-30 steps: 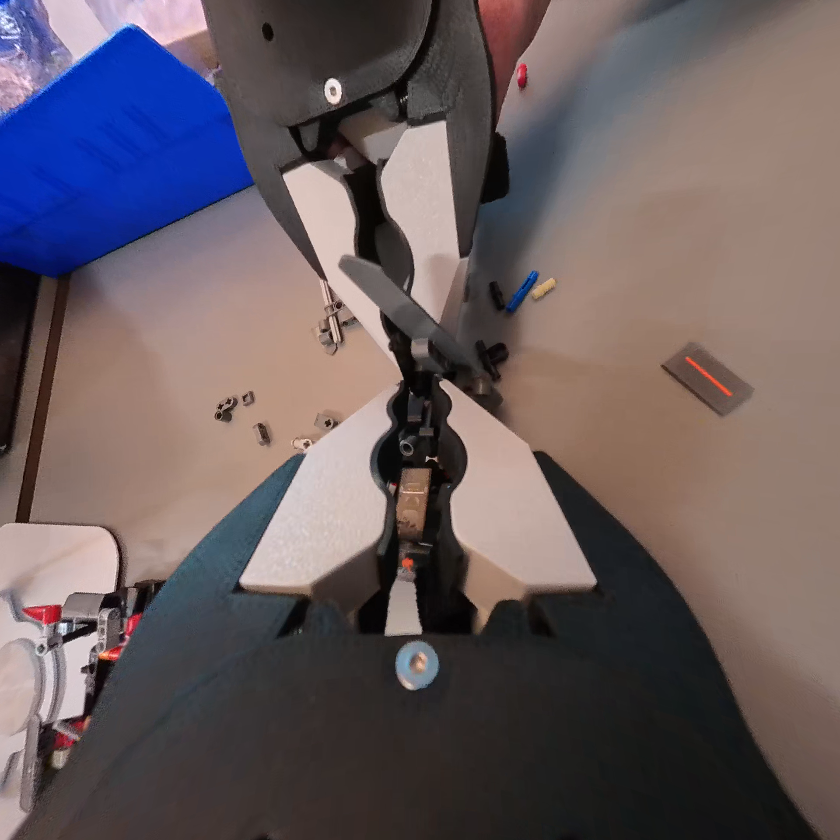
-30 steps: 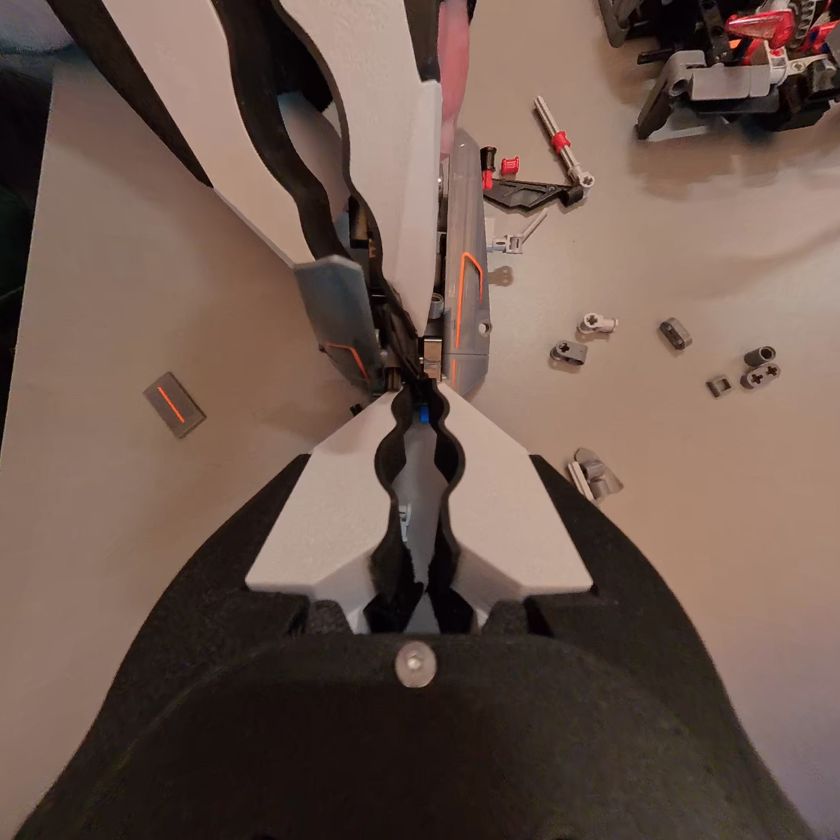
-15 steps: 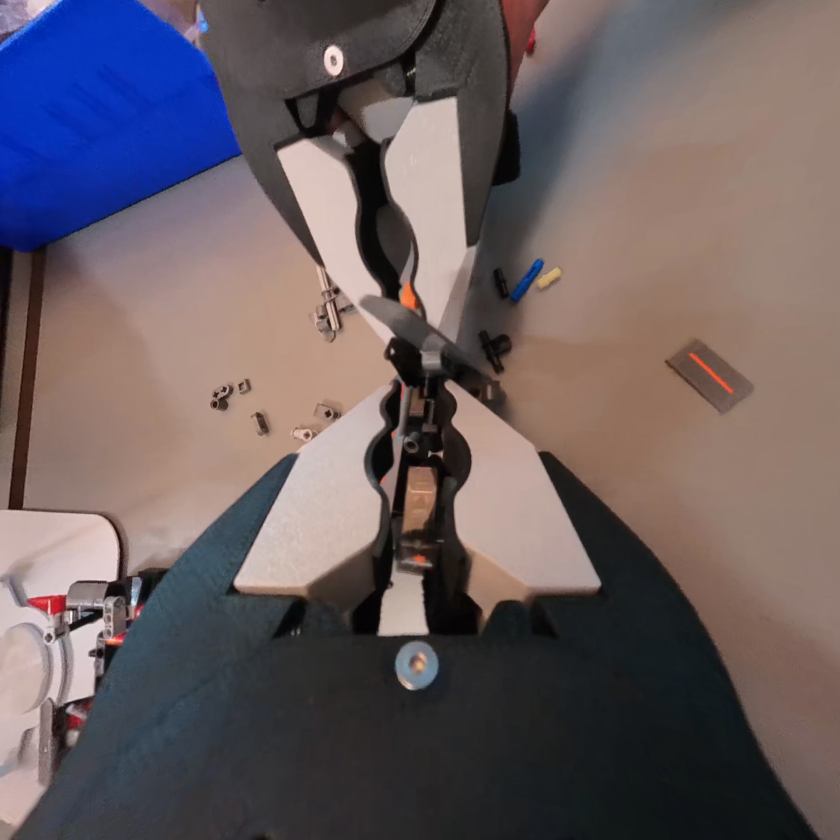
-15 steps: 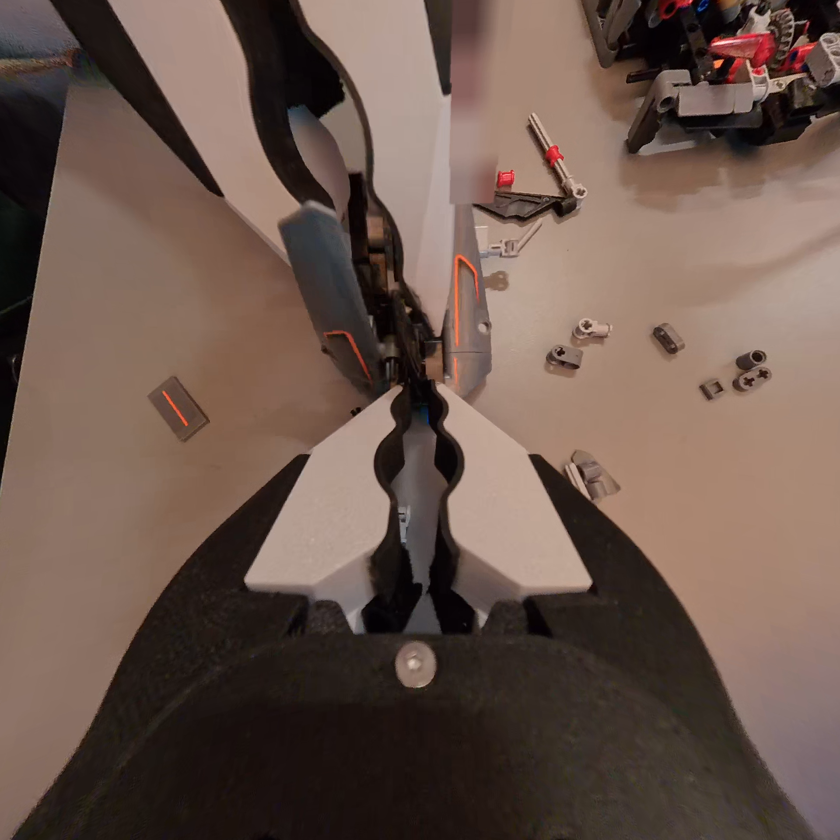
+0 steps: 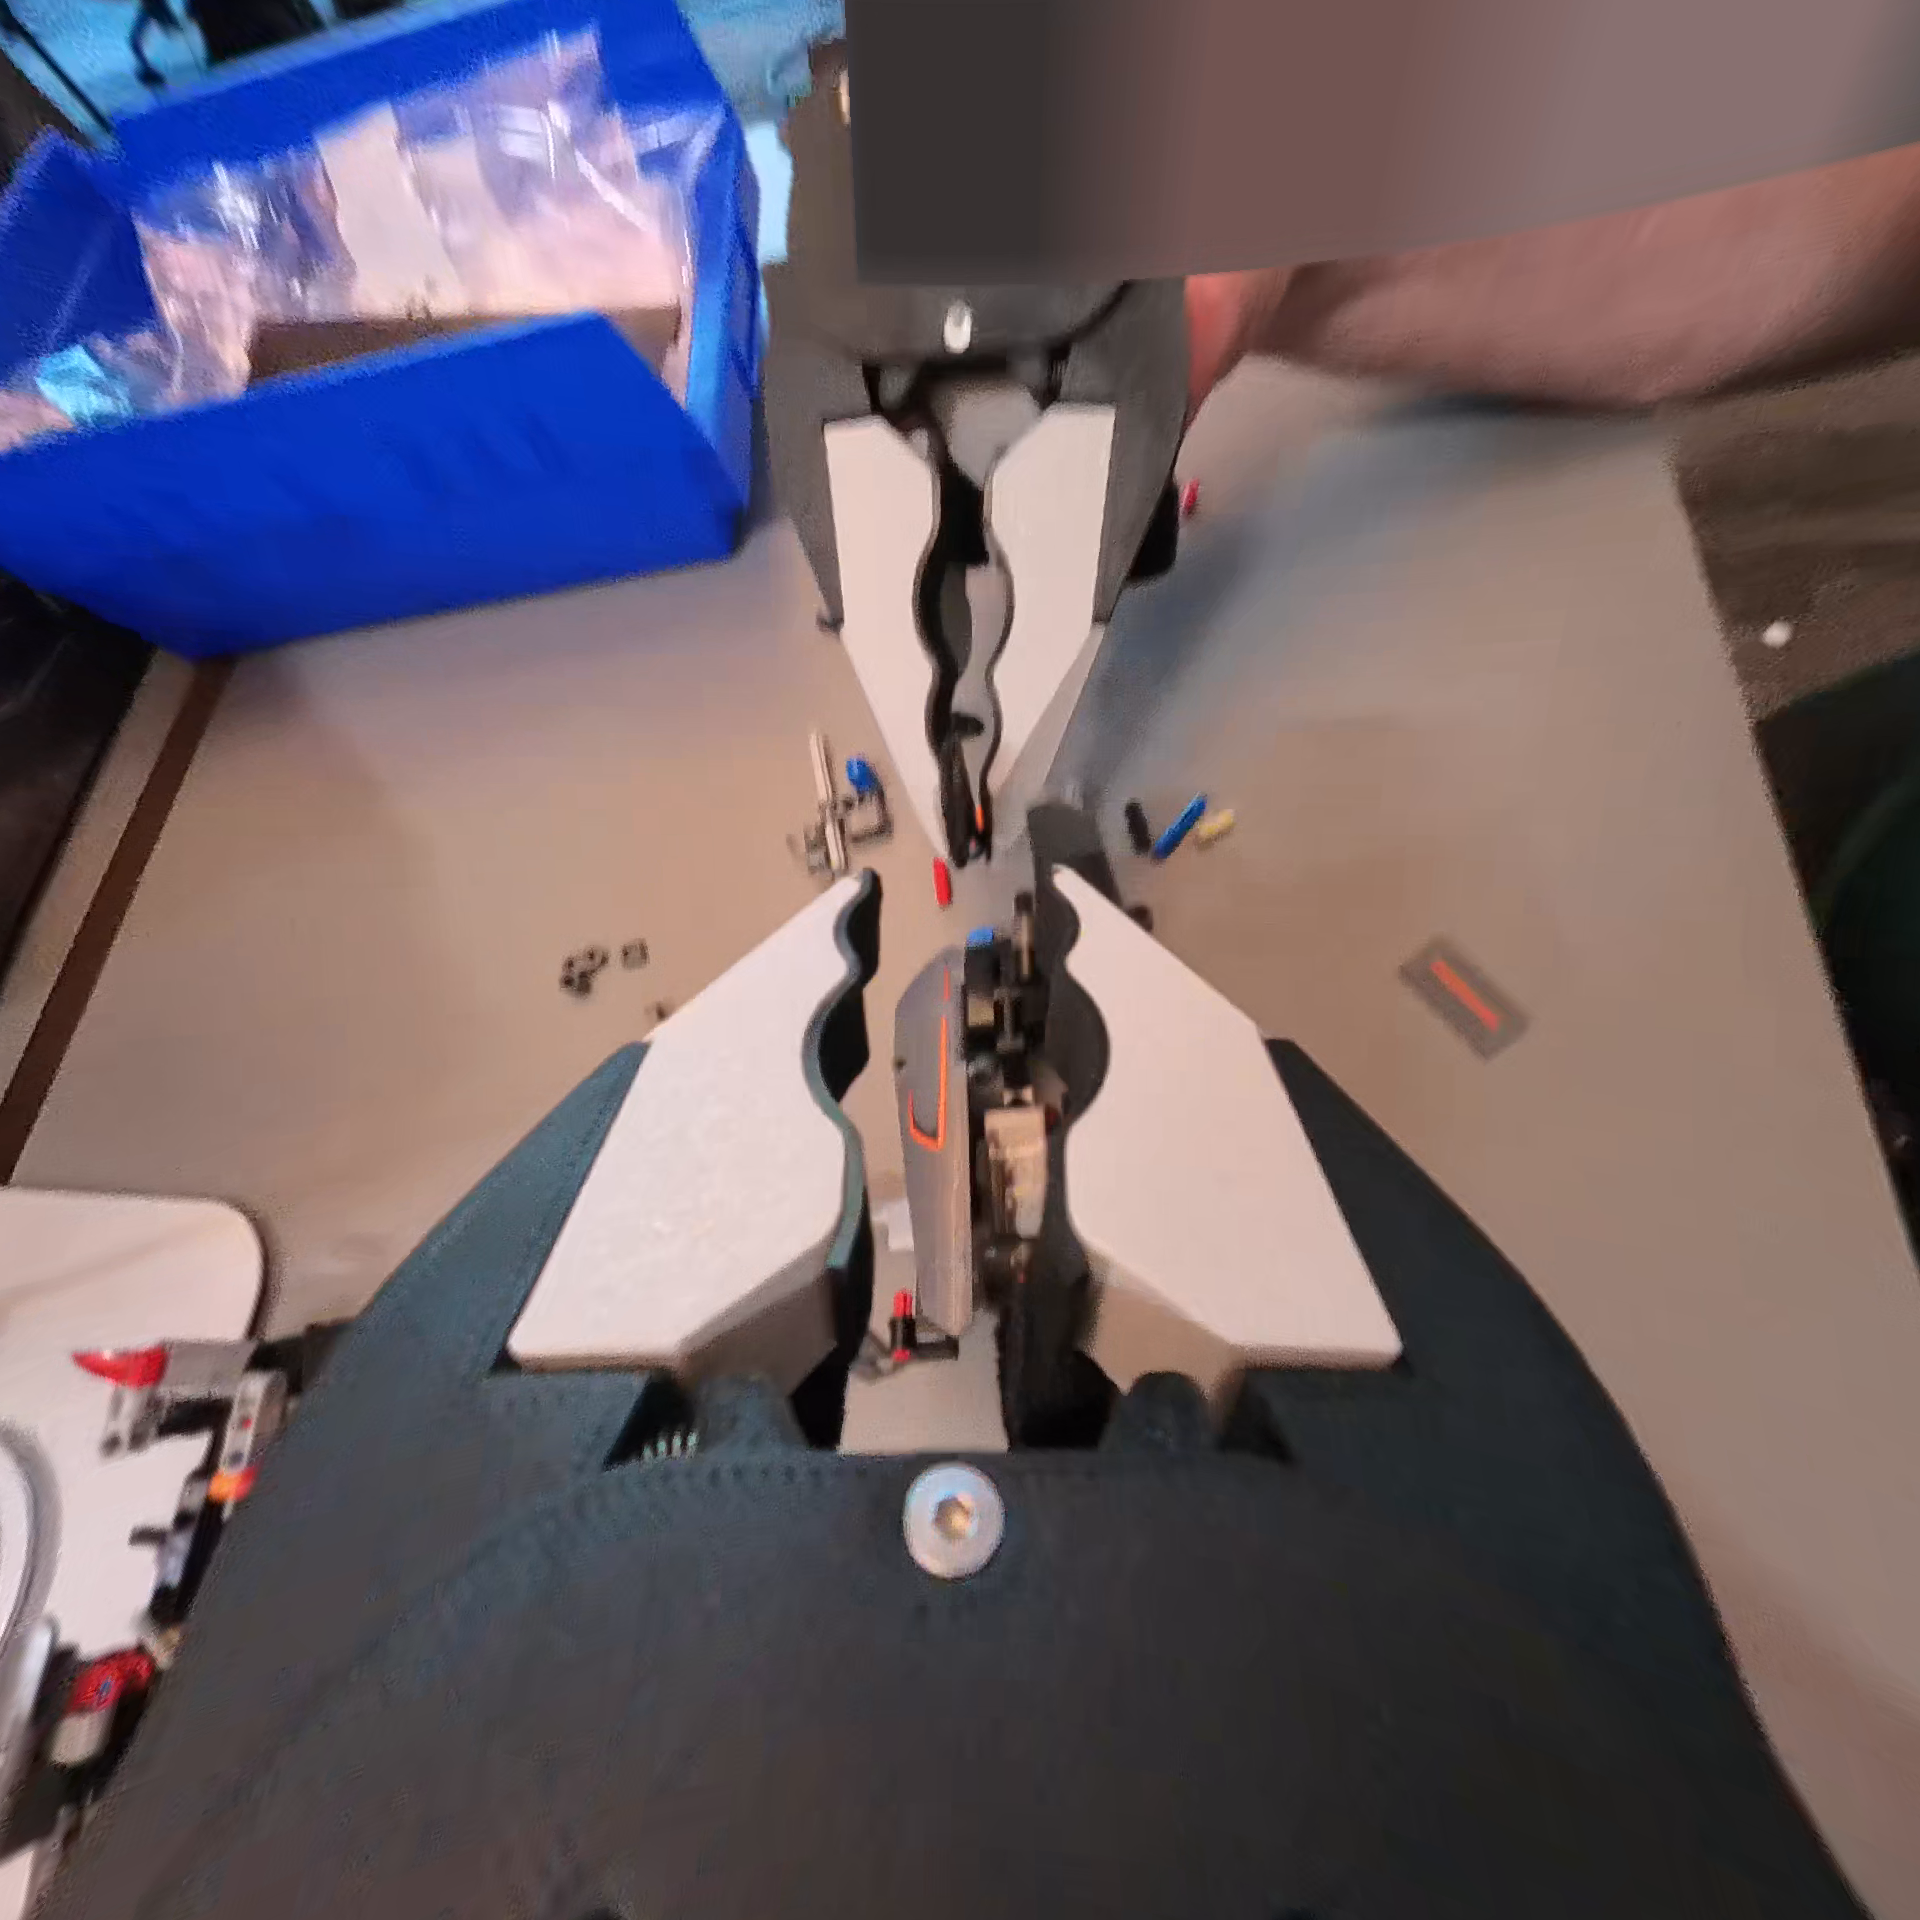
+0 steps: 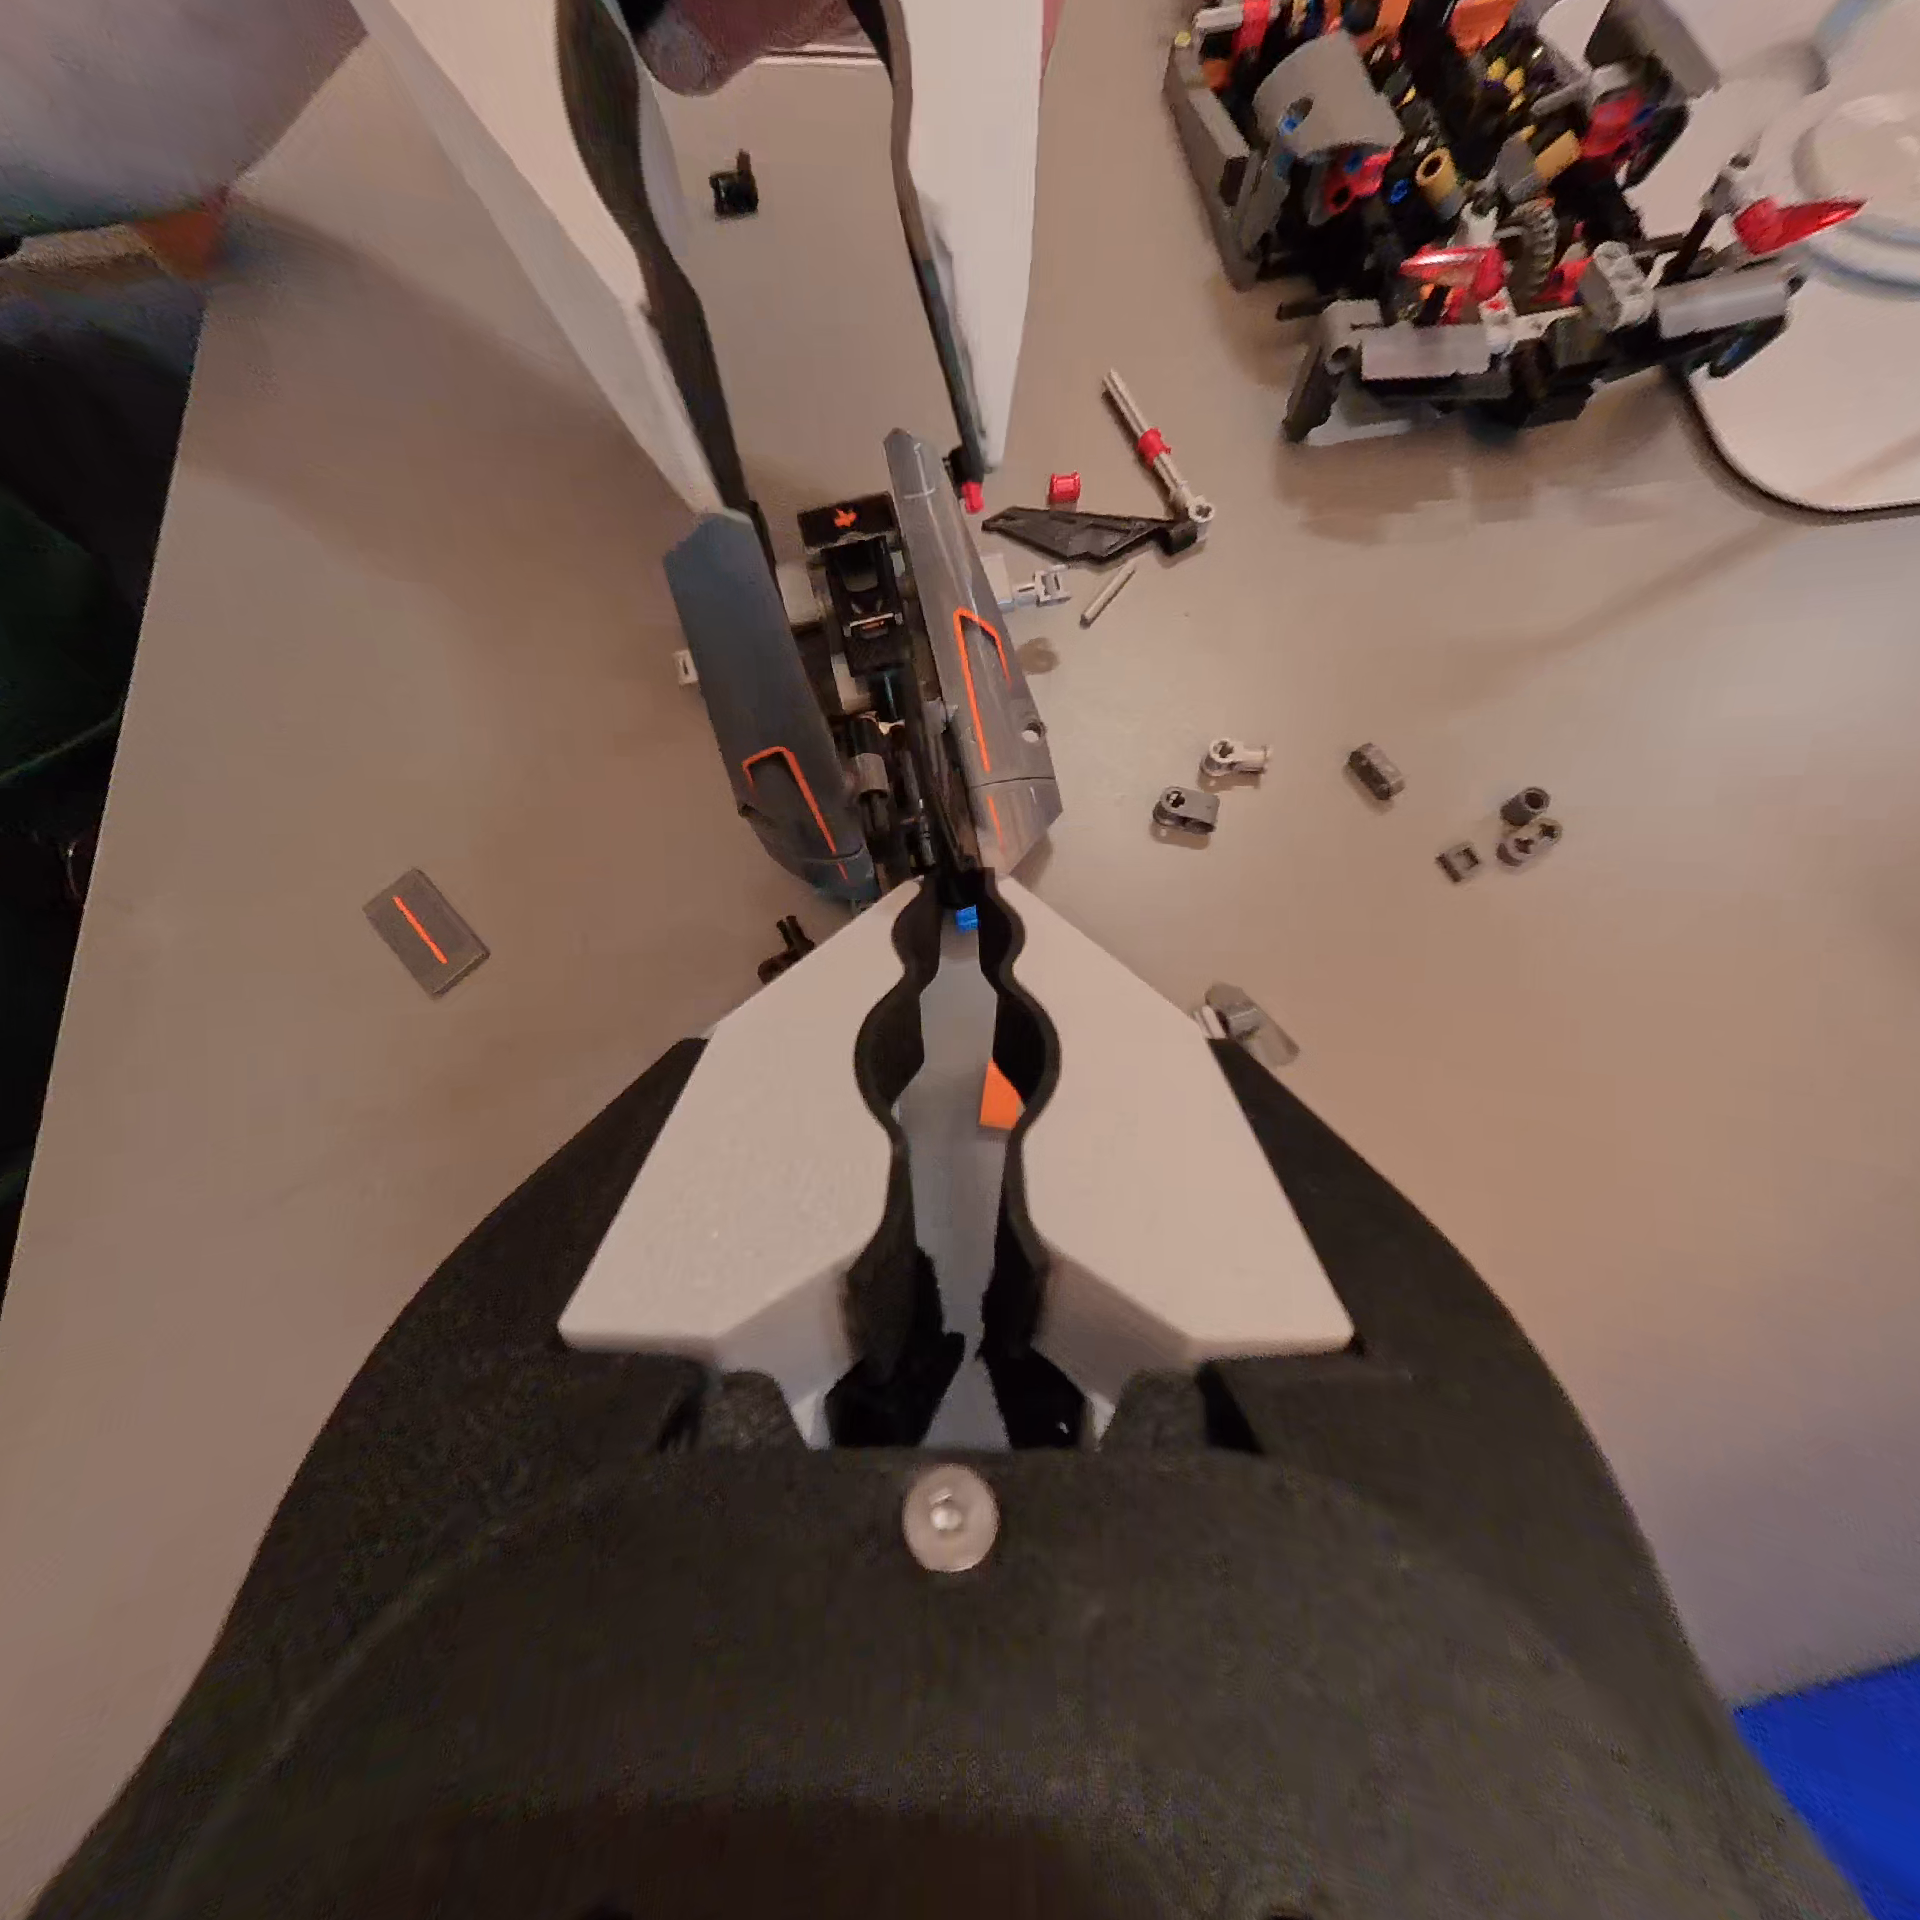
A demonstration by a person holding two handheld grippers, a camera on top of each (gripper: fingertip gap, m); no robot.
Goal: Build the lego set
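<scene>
Tools met over our table (image 6: 1558,1299), left tool (image 5: 961,894) spread wide around grey subassembly (image 5: 940,1132), right tool (image 6: 961,894) pinched its tip.

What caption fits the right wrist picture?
Right gripper pinches the grey winged assembly while the left gripper's fingers stand open.

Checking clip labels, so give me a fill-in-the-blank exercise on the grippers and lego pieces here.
The left gripper stands ____ around the dark grey lego sub-assembly with orange lines. The right gripper is ____ on that sub-assembly's end. The plastic bin holding clear bags is coloured ____.
Missing words: open; shut; blue.
</scene>
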